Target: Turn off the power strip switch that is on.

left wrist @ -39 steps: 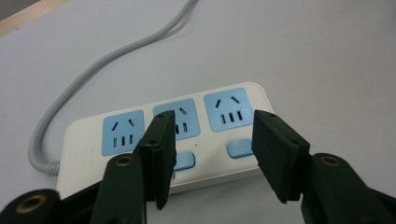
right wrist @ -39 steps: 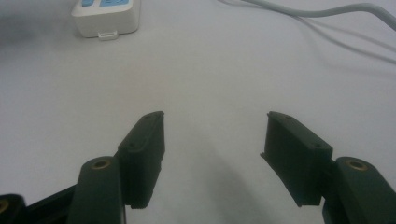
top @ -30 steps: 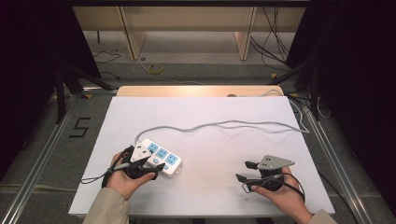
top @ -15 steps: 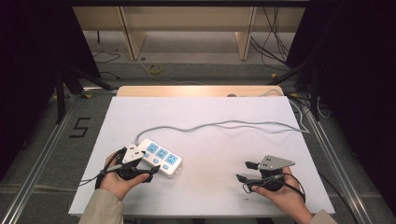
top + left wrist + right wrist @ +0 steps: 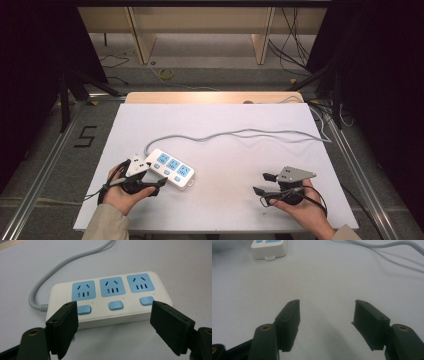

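From the high view, my left gripper [image 5: 150, 184] sits just beside the power strip [image 5: 171, 169] on the white desk [image 5: 225, 150]. Its jaws have just been opening, with nothing pinched. I think I just let go, so next I back away. My right gripper [image 5: 266, 183] waits well apart, jaws open.

In the left gripper view, the power strip [image 5: 110, 298] is white with three blue sockets and blue buttons.

In the right gripper view, my jaws stand wide over bare desk [image 5: 324, 280].
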Available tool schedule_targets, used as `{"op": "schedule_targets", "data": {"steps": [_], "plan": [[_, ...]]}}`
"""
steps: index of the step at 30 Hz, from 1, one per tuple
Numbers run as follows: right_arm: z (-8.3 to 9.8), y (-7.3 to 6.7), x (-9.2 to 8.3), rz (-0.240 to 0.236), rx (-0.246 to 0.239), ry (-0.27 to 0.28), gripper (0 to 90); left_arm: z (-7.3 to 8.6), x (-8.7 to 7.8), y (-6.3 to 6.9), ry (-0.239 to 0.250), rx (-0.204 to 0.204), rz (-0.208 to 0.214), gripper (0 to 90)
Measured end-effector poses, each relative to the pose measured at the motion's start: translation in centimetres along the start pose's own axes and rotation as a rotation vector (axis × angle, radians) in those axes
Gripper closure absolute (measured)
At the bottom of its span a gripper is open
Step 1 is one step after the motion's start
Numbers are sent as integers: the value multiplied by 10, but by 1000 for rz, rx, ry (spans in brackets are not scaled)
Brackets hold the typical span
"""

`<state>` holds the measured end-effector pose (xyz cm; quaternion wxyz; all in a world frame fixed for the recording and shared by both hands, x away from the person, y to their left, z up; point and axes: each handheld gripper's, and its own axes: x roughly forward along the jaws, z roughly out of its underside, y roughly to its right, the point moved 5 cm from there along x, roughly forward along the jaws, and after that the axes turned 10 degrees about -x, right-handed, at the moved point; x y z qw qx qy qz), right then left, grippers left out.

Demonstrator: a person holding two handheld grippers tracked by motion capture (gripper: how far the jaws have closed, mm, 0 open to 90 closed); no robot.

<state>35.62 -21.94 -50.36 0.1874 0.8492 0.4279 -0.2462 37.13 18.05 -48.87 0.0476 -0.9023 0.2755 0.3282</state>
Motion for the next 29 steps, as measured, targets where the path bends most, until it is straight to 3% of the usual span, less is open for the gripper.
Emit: {"op": "schedule_targets", "data": {"steps": [29], "plan": [[0,1,0,1,-1,0,389,11,-5,-13,-11,-22,-52,208]]}}
